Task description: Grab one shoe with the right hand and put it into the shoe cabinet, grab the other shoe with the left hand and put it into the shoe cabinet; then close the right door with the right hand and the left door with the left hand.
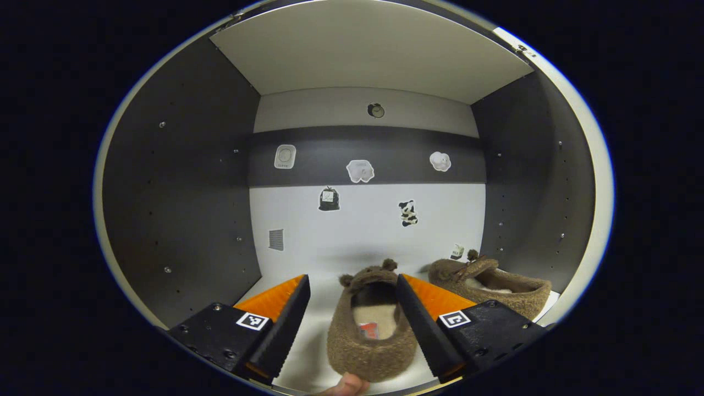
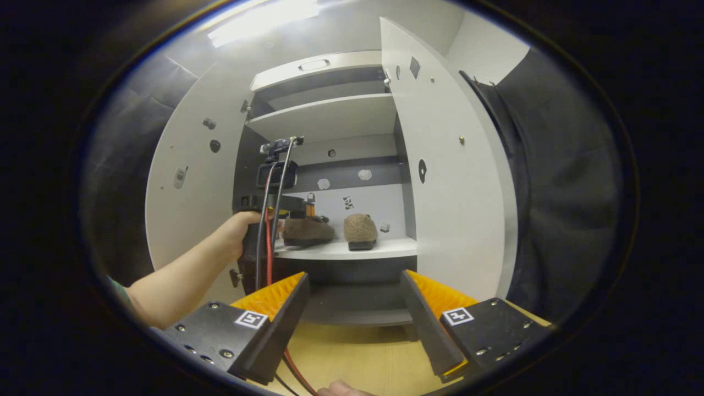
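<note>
A brown fuzzy slipper (image 1: 371, 330) with small ears lies on the white cabinet shelf (image 1: 308, 363), toe toward the back wall, between the fingers of my left gripper (image 1: 352, 280). That gripper is open: its right finger is close against the slipper's side and its left finger stands apart. The second slipper (image 1: 489, 283) rests to the right by the side wall. In the right gripper view both slippers (image 2: 308, 230) (image 2: 360, 231) sit on the shelf (image 2: 379, 248), and a hand (image 2: 242, 225) holds the left gripper (image 2: 302, 213) at the left one. My right gripper (image 2: 355, 278) is open and holds nothing, outside the cabinet.
Both cabinet doors stand open: the left door (image 2: 187, 192) and the right door (image 2: 456, 181). An upper shelf (image 2: 330, 115) is above. A cable (image 2: 269, 242) hangs from the left gripper. A wooden surface (image 2: 352, 352) lies below my right gripper. Stickers (image 1: 360, 170) dot the back wall.
</note>
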The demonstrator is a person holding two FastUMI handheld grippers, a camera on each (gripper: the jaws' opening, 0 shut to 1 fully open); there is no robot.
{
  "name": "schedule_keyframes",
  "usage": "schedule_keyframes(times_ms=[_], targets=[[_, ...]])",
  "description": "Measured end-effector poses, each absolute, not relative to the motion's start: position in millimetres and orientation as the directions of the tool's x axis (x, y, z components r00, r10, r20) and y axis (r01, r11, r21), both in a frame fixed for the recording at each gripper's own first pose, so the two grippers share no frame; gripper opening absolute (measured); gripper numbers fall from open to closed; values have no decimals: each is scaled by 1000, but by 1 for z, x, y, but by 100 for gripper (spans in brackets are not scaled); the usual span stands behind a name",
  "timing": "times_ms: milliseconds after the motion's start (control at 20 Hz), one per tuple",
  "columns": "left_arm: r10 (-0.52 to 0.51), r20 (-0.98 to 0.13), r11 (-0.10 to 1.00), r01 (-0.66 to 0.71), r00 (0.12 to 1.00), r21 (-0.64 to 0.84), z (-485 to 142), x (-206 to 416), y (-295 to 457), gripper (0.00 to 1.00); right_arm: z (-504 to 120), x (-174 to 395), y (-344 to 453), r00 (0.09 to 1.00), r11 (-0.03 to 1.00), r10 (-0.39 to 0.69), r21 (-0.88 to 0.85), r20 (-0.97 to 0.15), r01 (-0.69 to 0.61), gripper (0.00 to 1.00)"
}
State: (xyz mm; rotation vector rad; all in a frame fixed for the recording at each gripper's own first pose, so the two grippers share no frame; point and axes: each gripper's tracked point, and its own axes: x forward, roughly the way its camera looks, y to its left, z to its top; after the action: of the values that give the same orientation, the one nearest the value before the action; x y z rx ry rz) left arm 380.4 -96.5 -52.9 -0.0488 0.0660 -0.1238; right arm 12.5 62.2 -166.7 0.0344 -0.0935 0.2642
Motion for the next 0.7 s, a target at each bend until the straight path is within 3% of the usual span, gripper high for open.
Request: schedule_keyframes(times_ms=[150, 700], targets=[[-132, 11, 990, 132, 991, -55, -30, 354, -91, 98, -169, -4, 57, 966, 970, 243, 4, 88, -244, 96], [-152, 74, 973, 162, 986, -164, -13, 173, -50, 97, -156, -101, 46, 959, 970, 243, -39, 146, -240, 99]])
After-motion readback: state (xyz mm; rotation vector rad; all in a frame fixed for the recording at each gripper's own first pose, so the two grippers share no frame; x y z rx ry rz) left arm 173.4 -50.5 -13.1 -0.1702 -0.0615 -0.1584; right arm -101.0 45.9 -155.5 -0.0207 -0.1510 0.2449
